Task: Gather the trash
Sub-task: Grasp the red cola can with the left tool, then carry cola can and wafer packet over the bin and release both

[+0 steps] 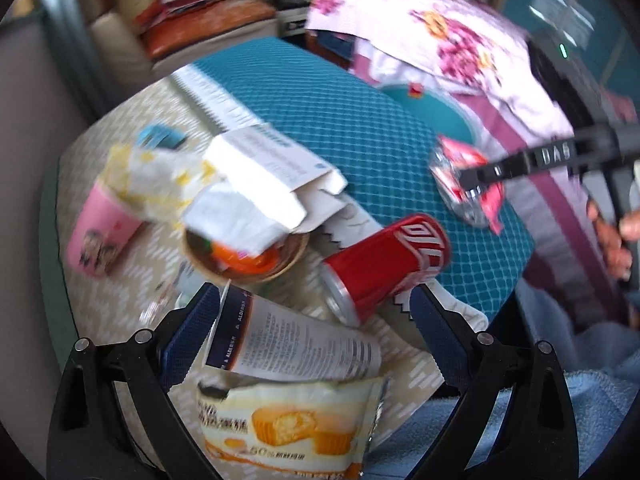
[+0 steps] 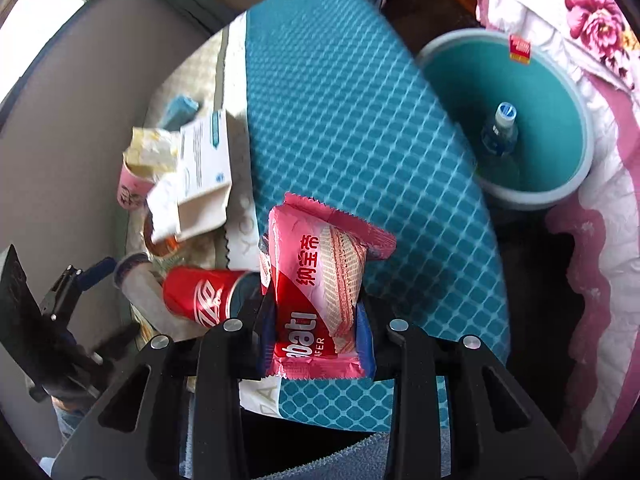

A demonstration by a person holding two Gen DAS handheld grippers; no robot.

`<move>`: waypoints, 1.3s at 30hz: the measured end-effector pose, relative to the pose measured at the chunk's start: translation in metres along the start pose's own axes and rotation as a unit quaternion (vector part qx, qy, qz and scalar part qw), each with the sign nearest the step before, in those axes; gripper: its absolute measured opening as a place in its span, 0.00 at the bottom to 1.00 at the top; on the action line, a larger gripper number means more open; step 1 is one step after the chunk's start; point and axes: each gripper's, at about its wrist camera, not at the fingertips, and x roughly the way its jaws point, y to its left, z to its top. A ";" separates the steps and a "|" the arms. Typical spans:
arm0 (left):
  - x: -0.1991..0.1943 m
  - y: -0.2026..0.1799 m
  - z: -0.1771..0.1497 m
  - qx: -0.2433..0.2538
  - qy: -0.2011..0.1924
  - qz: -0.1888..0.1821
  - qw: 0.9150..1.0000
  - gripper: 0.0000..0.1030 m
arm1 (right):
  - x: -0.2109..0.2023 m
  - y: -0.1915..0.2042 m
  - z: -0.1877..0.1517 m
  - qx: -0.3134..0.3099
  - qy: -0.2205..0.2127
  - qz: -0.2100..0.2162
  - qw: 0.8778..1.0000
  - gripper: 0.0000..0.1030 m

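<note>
My right gripper [image 2: 318, 316] is shut on a red and pink wafer wrapper [image 2: 316, 276] and holds it above the teal mat [image 2: 340, 100]; it shows in the left wrist view [image 1: 468, 178] too. A teal bin [image 2: 576, 92] with a plastic bottle [image 2: 500, 132] inside stands to the right. My left gripper [image 1: 312, 320] is open over a white printed packet [image 1: 304, 348] and a yellow cake wrapper [image 1: 288, 428]. A red can [image 1: 388, 264] lies on its side just beyond it.
A pile of white paper boxes [image 1: 260, 176] rests on a brown bowl [image 1: 248, 264] beside a pink cup [image 1: 100, 232] stuffed with a yellow wrapper [image 1: 156, 172]. A floral quilt [image 1: 420, 32] lies behind the bin.
</note>
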 end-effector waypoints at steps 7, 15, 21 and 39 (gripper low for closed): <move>0.020 -0.044 0.020 0.122 0.019 0.006 0.992 0.93 | -0.020 -0.012 0.009 0.014 -0.026 0.003 1.000 0.30; 0.048 -0.058 0.023 0.213 0.062 -0.005 0.975 0.80 | -0.027 -0.030 0.016 0.035 -0.036 0.014 0.999 0.31; 0.071 -0.065 0.028 0.215 0.089 -0.037 0.972 0.60 | -0.026 -0.039 0.019 0.046 -0.038 0.023 0.998 0.31; 0.094 -0.059 0.047 0.066 0.086 -0.090 0.990 0.46 | -0.022 -0.069 0.028 0.078 -0.043 0.037 0.995 0.31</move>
